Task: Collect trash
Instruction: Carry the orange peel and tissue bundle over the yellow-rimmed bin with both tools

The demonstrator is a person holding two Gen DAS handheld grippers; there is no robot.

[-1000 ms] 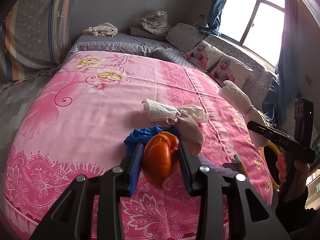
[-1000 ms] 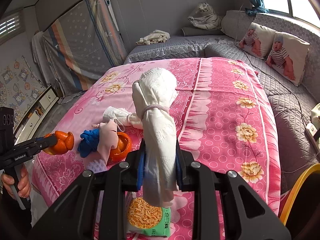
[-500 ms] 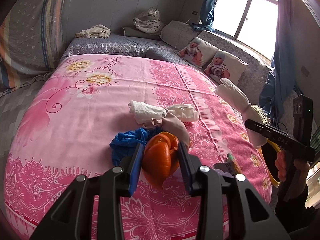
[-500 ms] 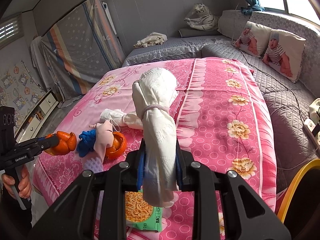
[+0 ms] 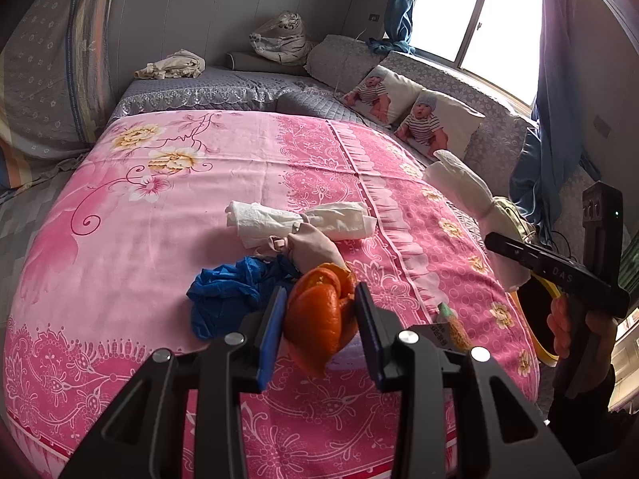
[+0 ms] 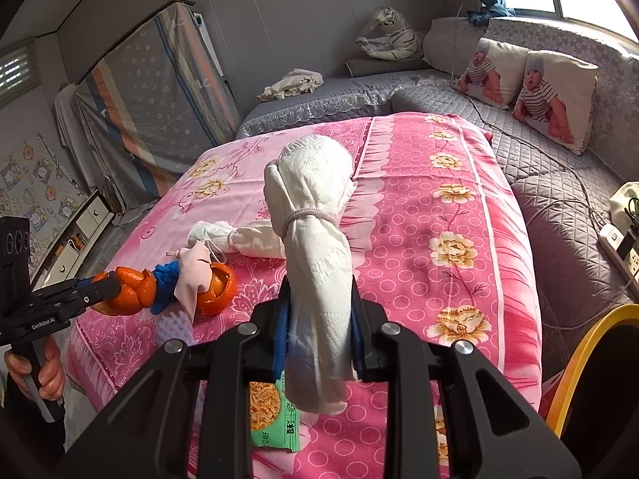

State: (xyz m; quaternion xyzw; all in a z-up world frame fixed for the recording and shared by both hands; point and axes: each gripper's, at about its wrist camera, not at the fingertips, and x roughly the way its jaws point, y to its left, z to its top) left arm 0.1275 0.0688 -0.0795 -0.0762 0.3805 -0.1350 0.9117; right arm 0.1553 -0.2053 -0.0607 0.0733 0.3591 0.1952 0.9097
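Observation:
My left gripper (image 5: pixel 320 327) is shut on an orange peel (image 5: pixel 321 321) and holds it above the near end of the pink bed; it also shows in the right wrist view (image 6: pixel 120 293). My right gripper (image 6: pixel 318 325) is shut on a white tied paper bundle (image 6: pixel 313 231), seen at the right of the left wrist view (image 5: pixel 471 203). On the bed lie a second white bundle (image 5: pixel 295 219), a blue glove (image 5: pixel 227 291), a pale pink mask (image 6: pixel 193 269), another orange peel (image 6: pixel 217 289) and a green snack wrapper (image 6: pixel 271 415).
A yellow-rimmed bin (image 6: pixel 587 363) stands at the bed's right side. Baby-print pillows (image 6: pixel 523 80), a grey quilted bench and a power strip (image 6: pixel 621 247) lie to the right. A stuffed tiger (image 5: pixel 281 38) sits at the back.
Both grippers keep their loads. The left gripper has swung a little to the right. The right gripper has drifted slightly right, toward the yellow bin.

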